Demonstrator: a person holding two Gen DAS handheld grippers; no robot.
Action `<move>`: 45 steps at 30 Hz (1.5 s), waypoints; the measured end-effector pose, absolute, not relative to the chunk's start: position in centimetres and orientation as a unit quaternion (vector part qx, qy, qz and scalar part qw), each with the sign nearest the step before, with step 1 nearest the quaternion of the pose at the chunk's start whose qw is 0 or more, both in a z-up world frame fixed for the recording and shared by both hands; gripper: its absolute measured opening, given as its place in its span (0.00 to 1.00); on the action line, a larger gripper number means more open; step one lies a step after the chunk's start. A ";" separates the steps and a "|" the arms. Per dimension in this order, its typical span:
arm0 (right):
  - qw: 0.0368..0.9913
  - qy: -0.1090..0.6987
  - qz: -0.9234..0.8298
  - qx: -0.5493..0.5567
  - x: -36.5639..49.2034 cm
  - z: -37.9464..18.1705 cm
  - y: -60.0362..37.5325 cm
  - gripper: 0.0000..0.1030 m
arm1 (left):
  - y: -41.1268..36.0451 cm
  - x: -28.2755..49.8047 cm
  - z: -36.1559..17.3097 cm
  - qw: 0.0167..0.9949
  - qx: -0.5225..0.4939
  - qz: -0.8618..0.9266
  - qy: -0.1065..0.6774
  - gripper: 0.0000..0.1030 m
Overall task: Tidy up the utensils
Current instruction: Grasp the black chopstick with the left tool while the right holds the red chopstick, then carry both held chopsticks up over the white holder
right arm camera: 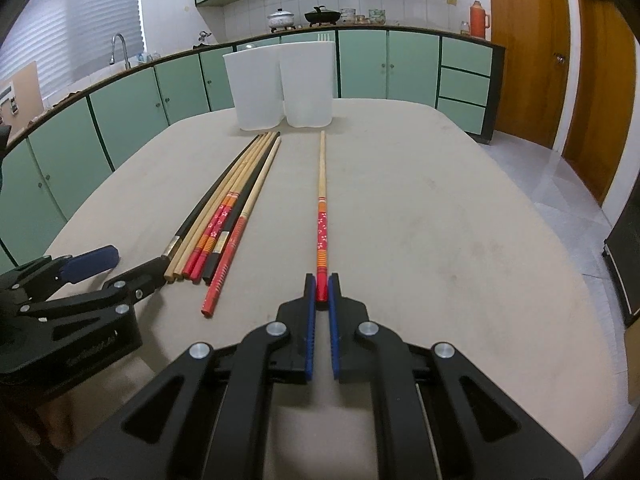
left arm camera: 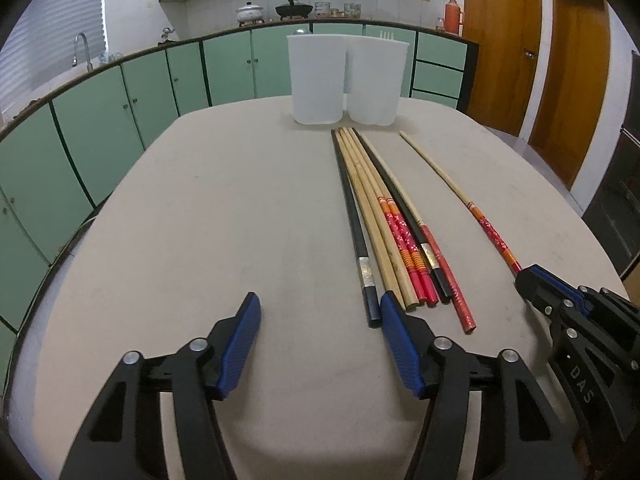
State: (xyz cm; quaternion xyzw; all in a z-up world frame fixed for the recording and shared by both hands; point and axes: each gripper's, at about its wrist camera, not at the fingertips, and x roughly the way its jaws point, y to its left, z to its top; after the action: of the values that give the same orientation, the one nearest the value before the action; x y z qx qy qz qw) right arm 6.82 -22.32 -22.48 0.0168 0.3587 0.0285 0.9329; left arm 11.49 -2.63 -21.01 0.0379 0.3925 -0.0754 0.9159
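Several chopsticks (left arm camera: 388,220) lie in a bundle on the table, black, plain wood and red-handled; the bundle also shows in the right wrist view (right arm camera: 224,216). My right gripper (right arm camera: 322,286) is shut on the red end of a single red-handled chopstick (right arm camera: 322,208), which lies apart to the right of the bundle; it also shows in the left wrist view (left arm camera: 460,196). My left gripper (left arm camera: 320,312) is open and empty, just left of the bundle's near ends. Two white holders (left arm camera: 346,80) stand at the table's far end; they also show in the right wrist view (right arm camera: 280,84).
The beige table (left arm camera: 200,220) has rounded edges. Green cabinets (left arm camera: 100,120) and a counter with pots run behind it. Wooden doors (left arm camera: 560,60) stand at the right.
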 end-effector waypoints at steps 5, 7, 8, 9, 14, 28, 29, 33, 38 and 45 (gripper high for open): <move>0.933 0.359 0.031 0.017 6.5 -22.6 -22.3 0.06 | -2.9 11.4 -21.1 0.917 0.036 -0.077 0.390 0.45; 0.933 0.358 0.032 0.016 6.5 -22.6 -22.3 0.07 | -3.1 11.4 -21.1 0.917 0.033 -0.080 0.389 0.38; 0.933 0.358 0.032 0.016 6.4 -22.6 -22.3 0.07 | -3.2 11.5 -21.1 0.917 0.031 -0.081 0.388 0.36; 0.933 0.357 0.032 0.016 6.4 -22.7 -22.2 0.07 | -3.3 11.5 -21.1 0.918 0.030 -0.082 0.388 0.32; 0.935 0.354 0.031 0.009 6.4 -22.8 -22.0 0.05 | -3.4 11.6 -21.1 0.921 0.018 -0.084 0.380 0.06; 0.947 0.321 0.030 0.004 5.2 -19.8 -22.1 0.05 | -3.1 9.7 -18.0 0.936 0.021 -0.093 0.340 0.06; 0.948 0.316 0.030 0.003 5.1 -19.4 -22.2 0.05 | -2.9 9.5 -17.4 0.938 0.021 -0.093 0.332 0.06; 0.953 0.300 0.030 -0.002 4.7 -17.8 -22.4 0.05 | -2.4 9.0 -15.5 0.946 0.015 -0.092 0.310 0.06; 0.960 0.277 0.033 -0.003 4.6 -15.3 -22.9 0.05 | -1.7 8.7 -12.3 0.958 0.008 -0.090 0.271 0.06; 0.970 0.237 0.048 0.005 5.2 -10.5 -23.9 0.05 | -0.7 9.5 -7.4 0.970 -0.011 -0.102 0.218 0.06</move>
State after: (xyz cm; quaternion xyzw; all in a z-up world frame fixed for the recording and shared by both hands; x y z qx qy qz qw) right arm 5.21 -23.89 -10.51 0.0045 0.2370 0.0476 0.9703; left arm 9.46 -0.74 -7.40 -0.0107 0.2181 -0.1022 0.9705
